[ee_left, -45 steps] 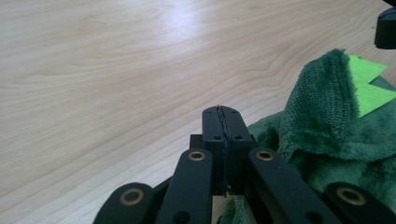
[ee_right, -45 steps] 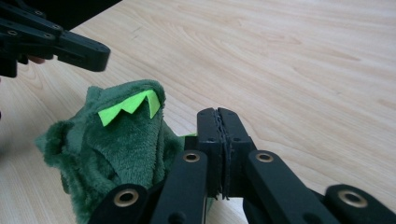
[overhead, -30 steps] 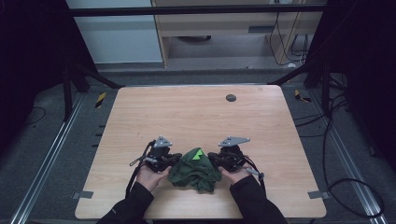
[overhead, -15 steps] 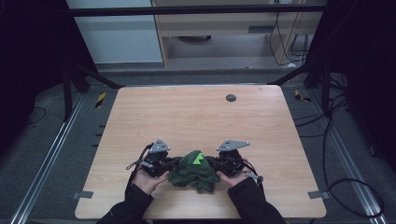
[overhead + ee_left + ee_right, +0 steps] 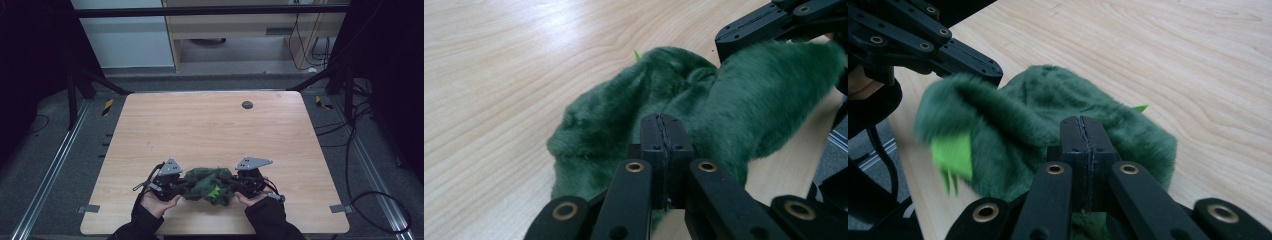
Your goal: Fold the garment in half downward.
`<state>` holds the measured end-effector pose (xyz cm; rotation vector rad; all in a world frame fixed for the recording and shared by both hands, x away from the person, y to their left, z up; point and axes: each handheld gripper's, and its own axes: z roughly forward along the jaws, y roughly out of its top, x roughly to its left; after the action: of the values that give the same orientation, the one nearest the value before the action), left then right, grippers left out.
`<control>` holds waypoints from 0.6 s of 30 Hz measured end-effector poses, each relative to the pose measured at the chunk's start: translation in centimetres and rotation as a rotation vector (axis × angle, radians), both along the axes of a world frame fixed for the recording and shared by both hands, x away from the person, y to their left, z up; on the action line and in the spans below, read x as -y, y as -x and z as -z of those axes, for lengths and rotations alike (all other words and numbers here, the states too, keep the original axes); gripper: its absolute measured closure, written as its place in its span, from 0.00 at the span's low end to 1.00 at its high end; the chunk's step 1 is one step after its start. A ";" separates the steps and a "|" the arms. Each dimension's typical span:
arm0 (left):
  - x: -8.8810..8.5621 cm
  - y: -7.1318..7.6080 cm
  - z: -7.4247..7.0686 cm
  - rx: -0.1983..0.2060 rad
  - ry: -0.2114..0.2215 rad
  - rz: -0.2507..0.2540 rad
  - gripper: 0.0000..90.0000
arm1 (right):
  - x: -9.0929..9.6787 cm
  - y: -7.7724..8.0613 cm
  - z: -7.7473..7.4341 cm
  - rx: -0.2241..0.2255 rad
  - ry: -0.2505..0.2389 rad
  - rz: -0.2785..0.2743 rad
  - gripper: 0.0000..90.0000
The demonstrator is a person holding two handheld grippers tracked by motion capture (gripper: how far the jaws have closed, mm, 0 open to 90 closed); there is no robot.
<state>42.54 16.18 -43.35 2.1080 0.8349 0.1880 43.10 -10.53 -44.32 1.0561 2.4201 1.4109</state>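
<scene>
Progress so far: green plush cloth (image 5: 209, 184) bunched in a heap near the near edge of the table (image 5: 210, 125), pinched from both sides. Left gripper (image 5: 181, 186) clamped on the cloth's left edge, jaws pressed together with pile caught between them in the left gripper view (image 5: 663, 142); right gripper (image 5: 232, 184) clamped likewise on the right edge (image 5: 1083, 145). Grasping done on both ends; spreading, lifting or folding not yet carried out, cloth slack and crumpled between the two. Bright green patch (image 5: 953, 154) showing on the cloth's near side, possibly a tag or appliqué, too blurred to tell. Underside of the heap hidden, true shape of the fabric unclear. Small dark disc (image 5: 247, 104) far off on the table, untouched.
</scene>
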 end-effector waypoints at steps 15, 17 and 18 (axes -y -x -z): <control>-0.4 0.6 0.5 0.006 -0.029 -0.051 1.00 | 0.2 0.9 0.4 0.000 -0.002 0.003 0.99; -0.4 0.4 0.7 0.001 -0.032 -0.054 1.00 | 0.1 0.5 0.4 -0.001 -0.007 0.015 1.00; -0.3 0.4 0.9 -0.002 -0.039 -0.050 1.00 | 0.1 0.5 0.5 -0.004 -0.006 0.013 1.00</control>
<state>42.16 16.51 -44.20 2.1250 0.8927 0.2304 42.62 -10.61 -44.77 1.0753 2.4092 1.4136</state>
